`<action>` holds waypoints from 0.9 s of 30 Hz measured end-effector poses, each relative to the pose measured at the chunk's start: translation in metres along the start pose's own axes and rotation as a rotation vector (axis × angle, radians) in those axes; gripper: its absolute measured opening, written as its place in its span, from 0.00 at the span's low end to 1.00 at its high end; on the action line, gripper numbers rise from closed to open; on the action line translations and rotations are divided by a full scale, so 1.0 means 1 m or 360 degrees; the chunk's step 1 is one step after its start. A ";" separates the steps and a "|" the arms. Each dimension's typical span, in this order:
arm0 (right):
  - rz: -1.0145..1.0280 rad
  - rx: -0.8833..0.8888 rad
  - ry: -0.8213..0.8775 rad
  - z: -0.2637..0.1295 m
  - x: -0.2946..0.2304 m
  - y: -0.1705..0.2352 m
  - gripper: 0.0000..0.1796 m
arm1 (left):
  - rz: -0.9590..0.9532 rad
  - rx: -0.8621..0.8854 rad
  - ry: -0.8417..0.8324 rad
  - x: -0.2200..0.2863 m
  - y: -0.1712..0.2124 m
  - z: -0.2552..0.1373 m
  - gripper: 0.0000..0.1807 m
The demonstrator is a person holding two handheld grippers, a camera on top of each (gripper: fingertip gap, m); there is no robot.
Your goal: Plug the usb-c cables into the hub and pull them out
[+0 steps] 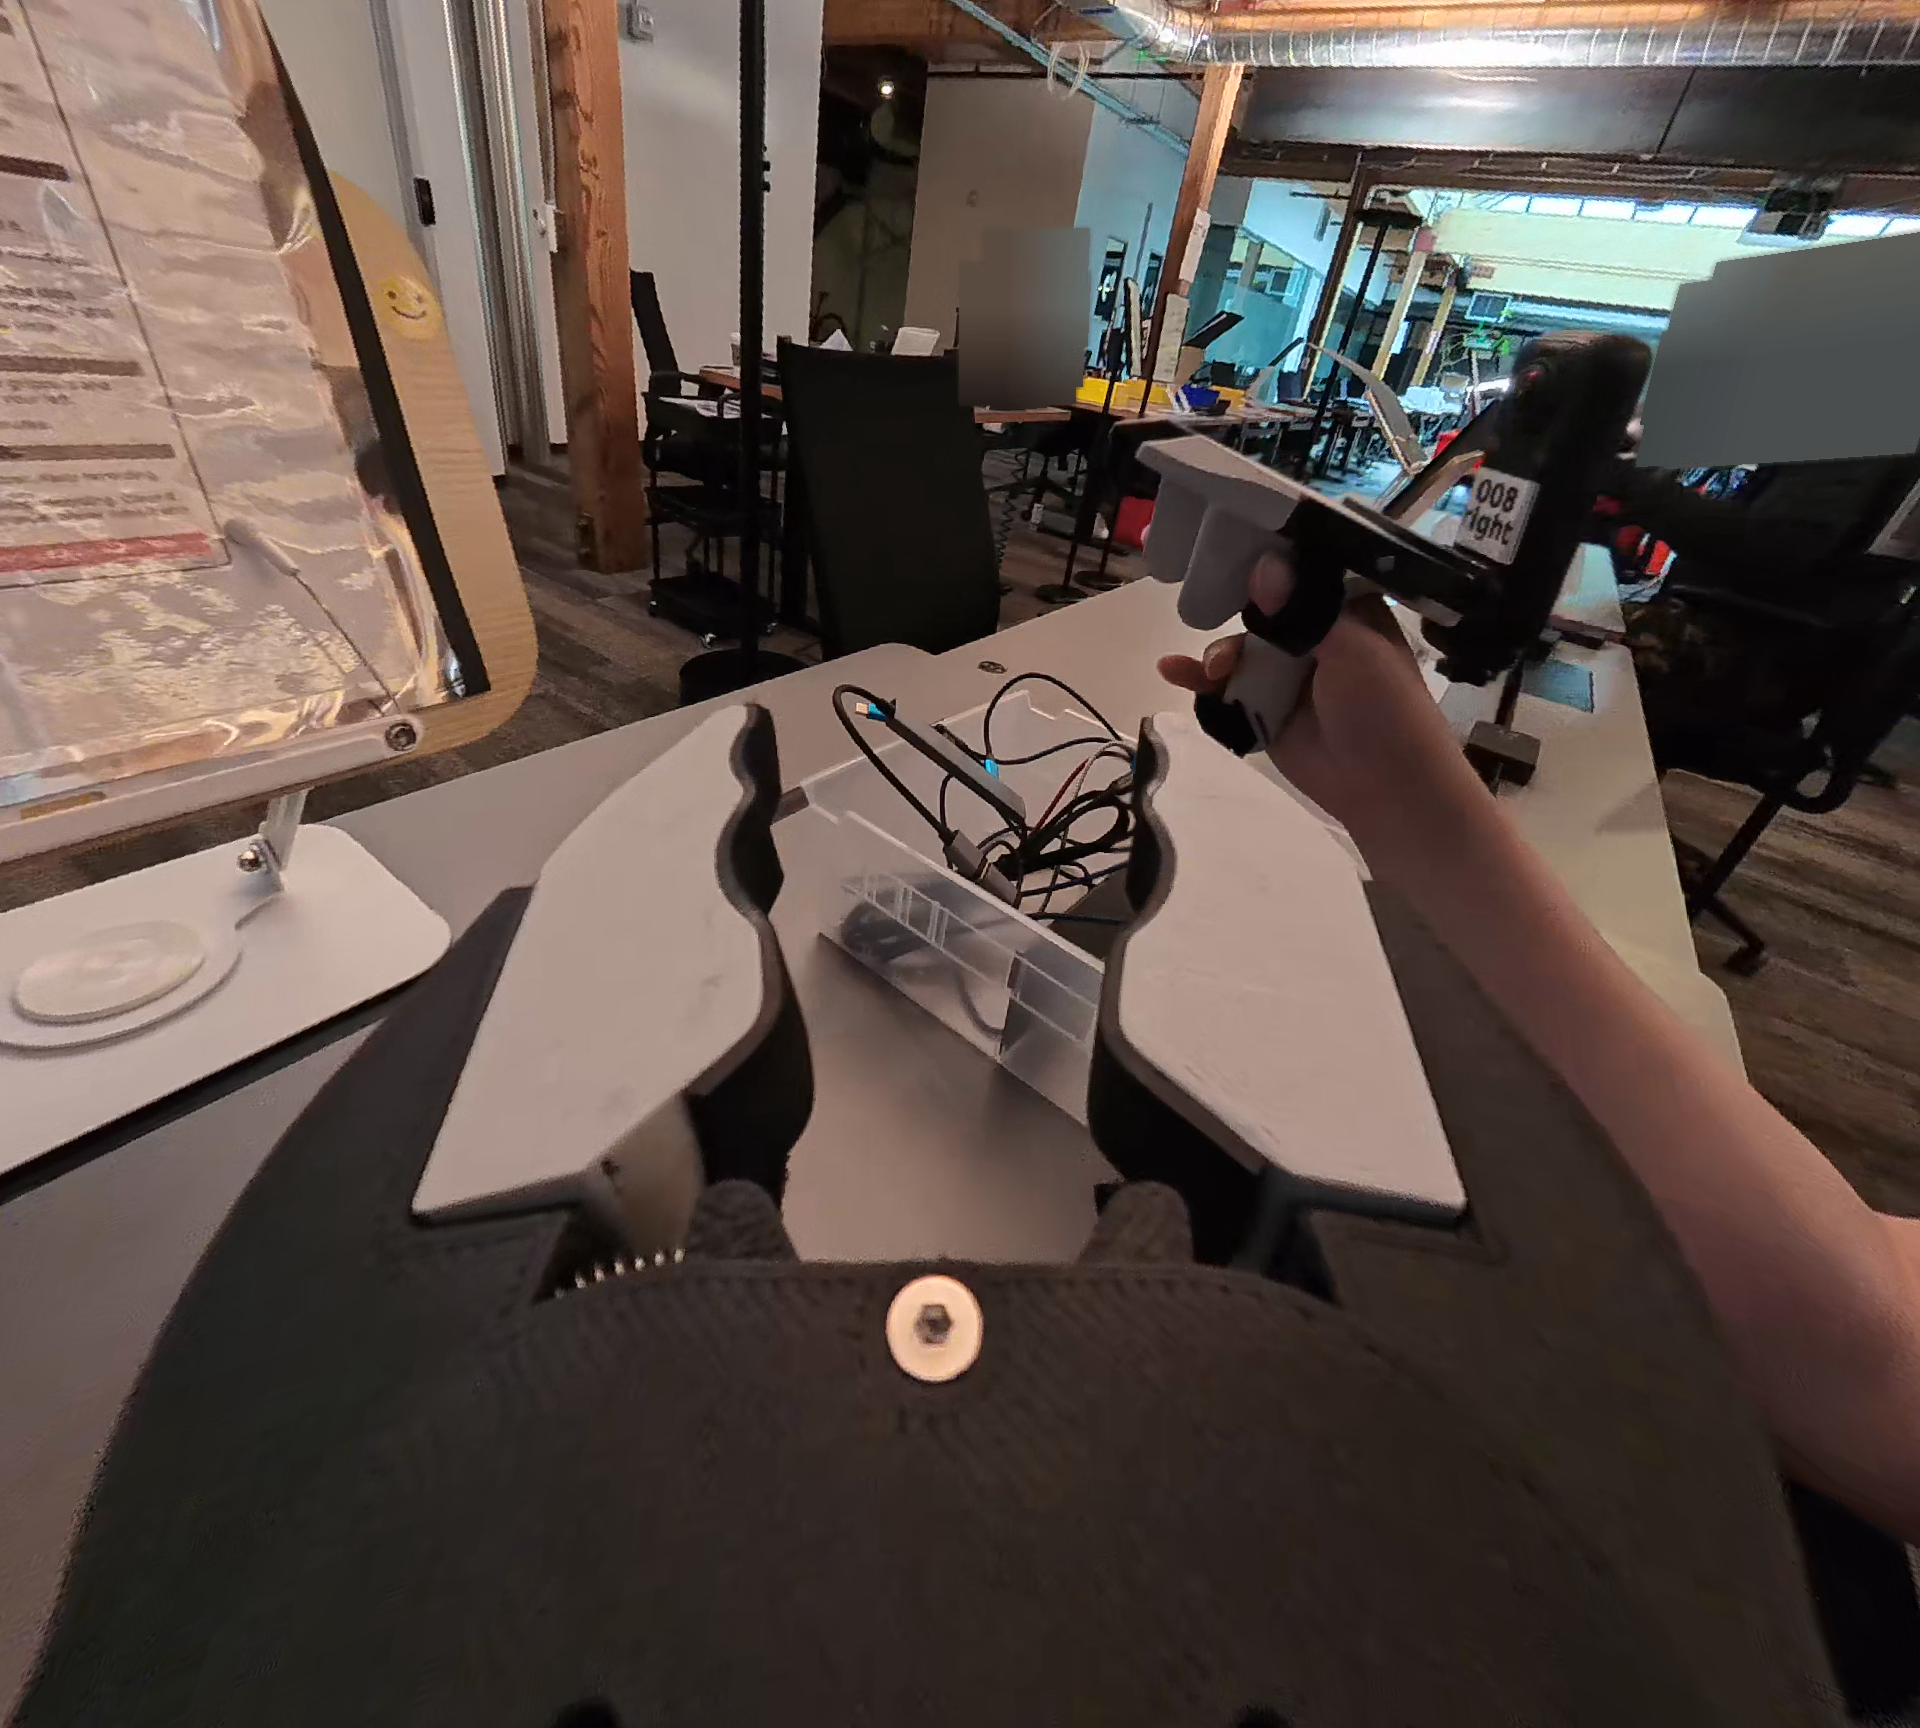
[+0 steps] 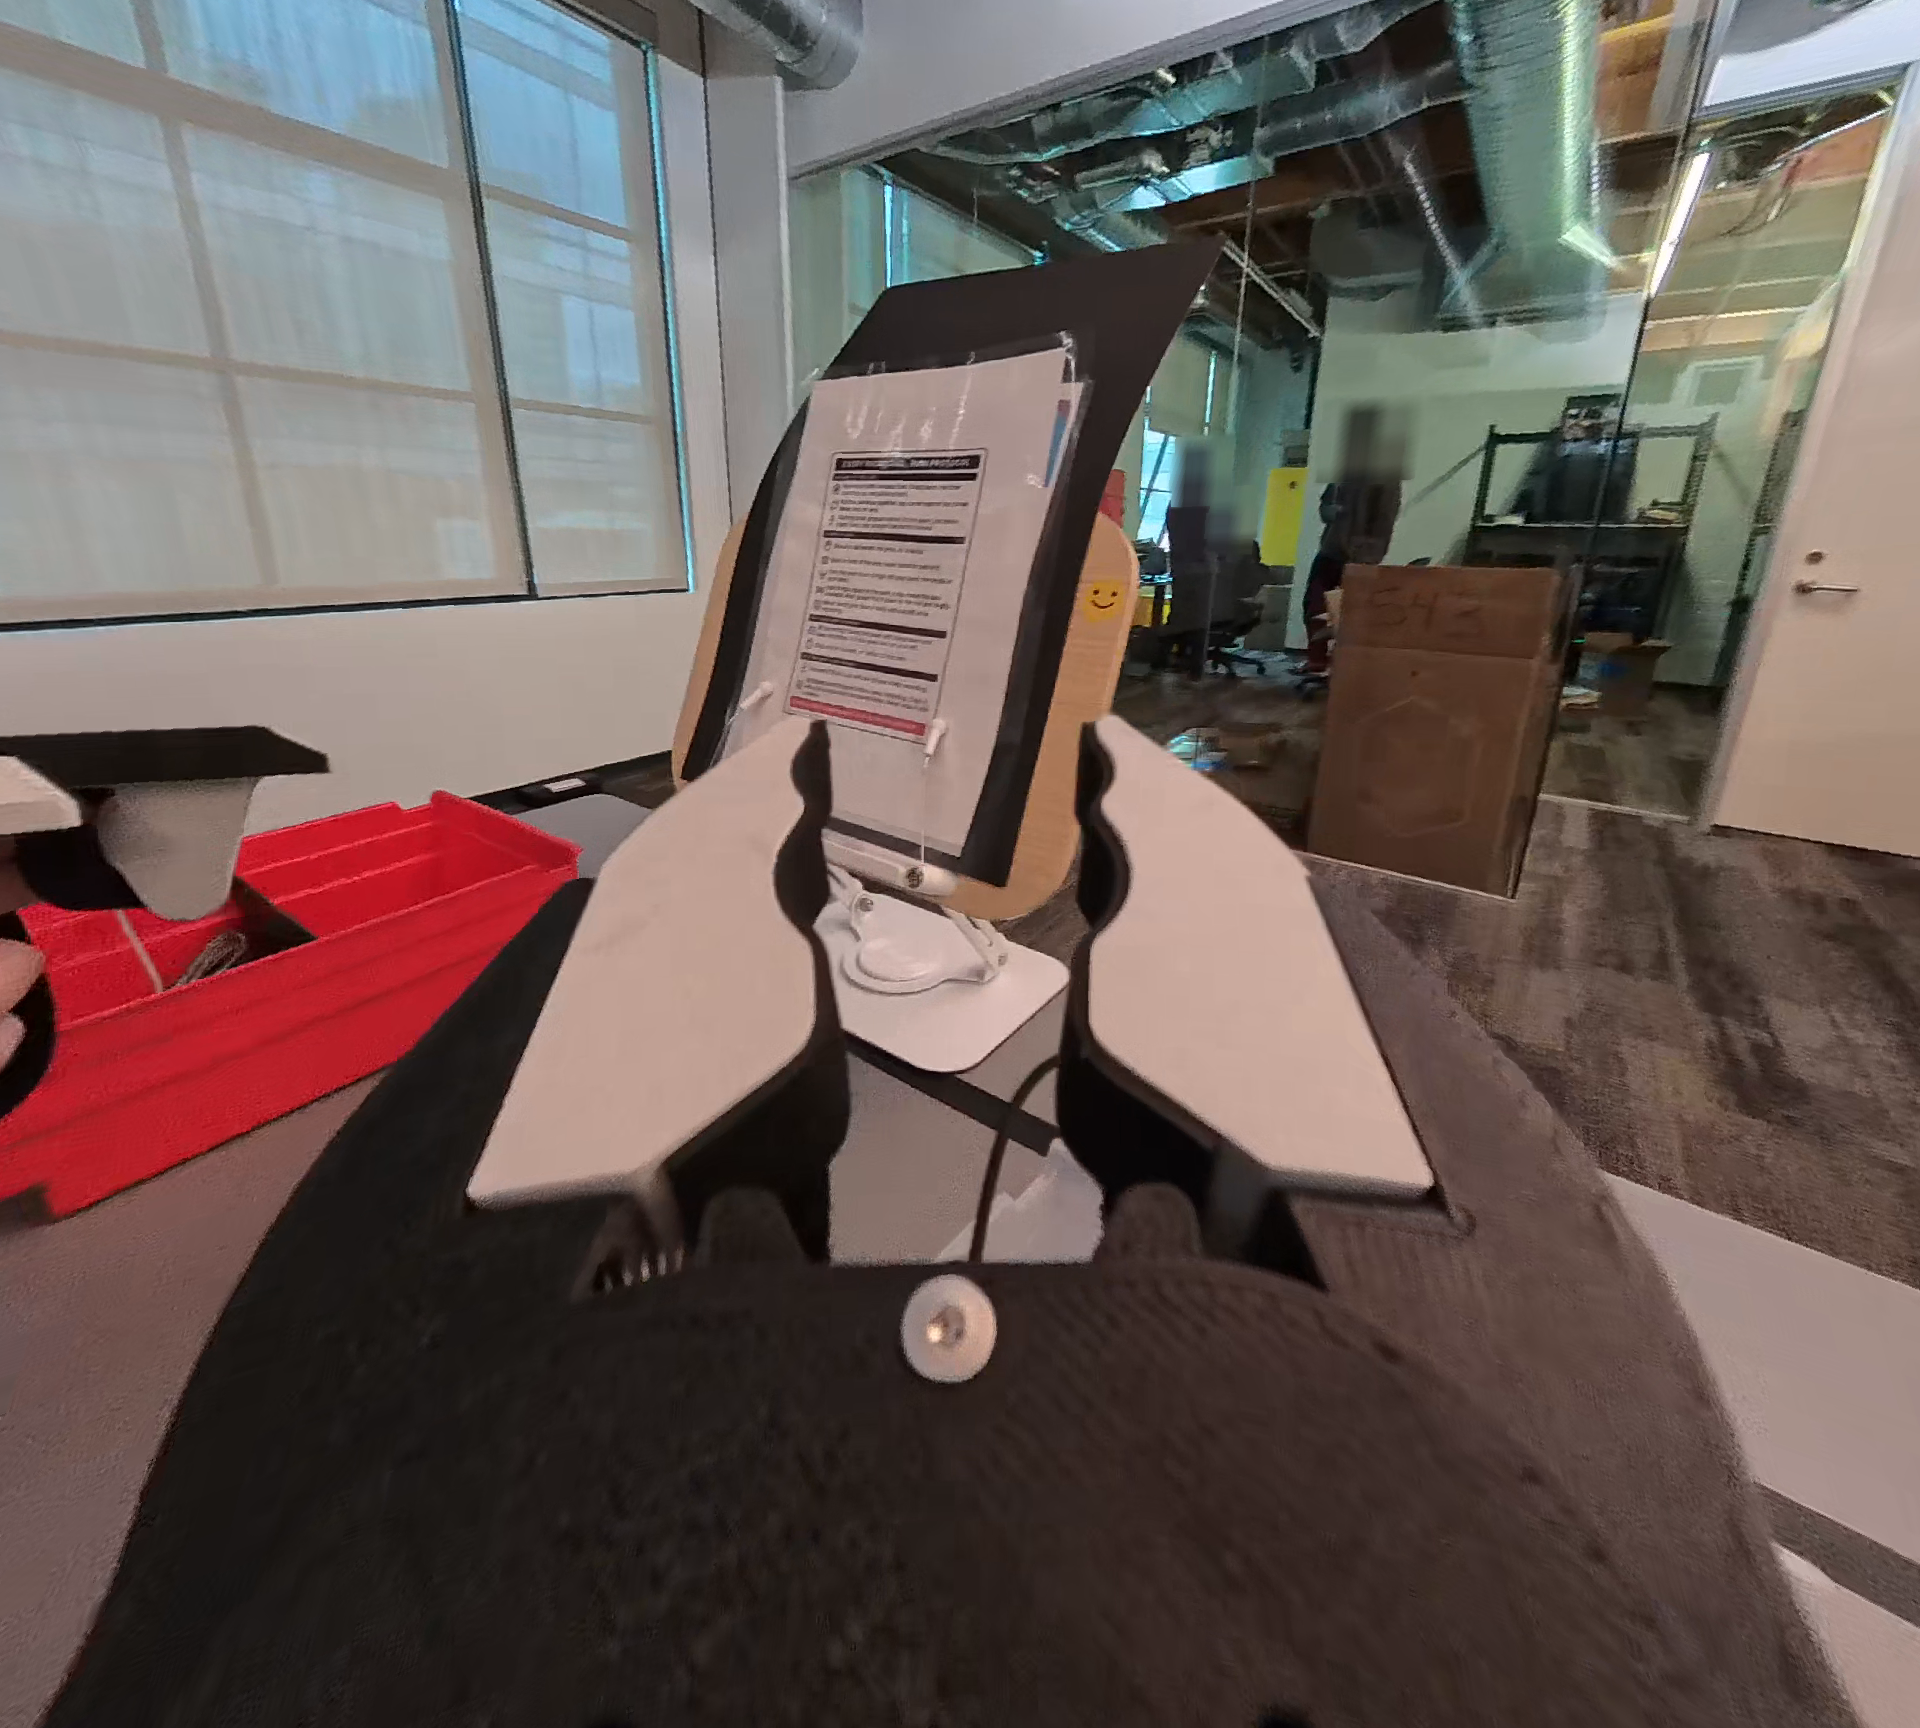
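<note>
Both claws gape empty: the left claw (image 1: pixel 951 805) hovers over the cables (image 1: pixel 1049 785), seemingly lining up a grab. The right claw (image 2: pixel 951 805) is held high, clear of the bench's (image 1: pixel 914 1128) far edge.

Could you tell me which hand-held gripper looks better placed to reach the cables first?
Probably the left hand-held gripper: open, aimed at the cables and hub. The right hand-held gripper faces a document stand.

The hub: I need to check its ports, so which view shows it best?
The left wrist view: the hub sits among tangled cables behind a clear holder. The right wrist view shows none of it.
</note>
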State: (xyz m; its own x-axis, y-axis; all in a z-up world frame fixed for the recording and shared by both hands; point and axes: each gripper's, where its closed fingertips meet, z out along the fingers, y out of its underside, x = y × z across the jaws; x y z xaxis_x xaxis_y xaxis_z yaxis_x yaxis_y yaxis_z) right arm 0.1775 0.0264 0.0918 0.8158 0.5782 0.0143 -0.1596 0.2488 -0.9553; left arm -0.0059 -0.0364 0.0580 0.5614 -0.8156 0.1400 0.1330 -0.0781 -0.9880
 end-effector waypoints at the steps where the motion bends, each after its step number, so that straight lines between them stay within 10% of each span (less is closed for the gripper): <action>1: -0.0005 0.0001 -0.0008 0.002 -0.002 0.001 0.25 | 0.0005 -0.0015 -0.0015 -0.001 0.000 -0.005 0.36; 15: -0.0164 -0.0045 0.0006 0.020 -0.029 0.011 0.25 | 0.0159 -0.0024 -0.0563 -0.047 -0.028 -0.154 0.36; 27: -0.0394 -0.0245 0.0004 0.040 -0.057 0.031 0.28 | 0.0046 -0.0406 -0.1084 -0.111 0.022 -0.305 0.36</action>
State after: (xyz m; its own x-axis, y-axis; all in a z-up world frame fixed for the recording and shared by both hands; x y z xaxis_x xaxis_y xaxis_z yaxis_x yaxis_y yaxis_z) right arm 0.1038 0.0320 0.0734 0.8207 0.5127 0.2523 0.1308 0.2612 -0.9564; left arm -0.3149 -0.1227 0.0014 0.9567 -0.2882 0.0409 -0.0373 -0.2607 -0.9647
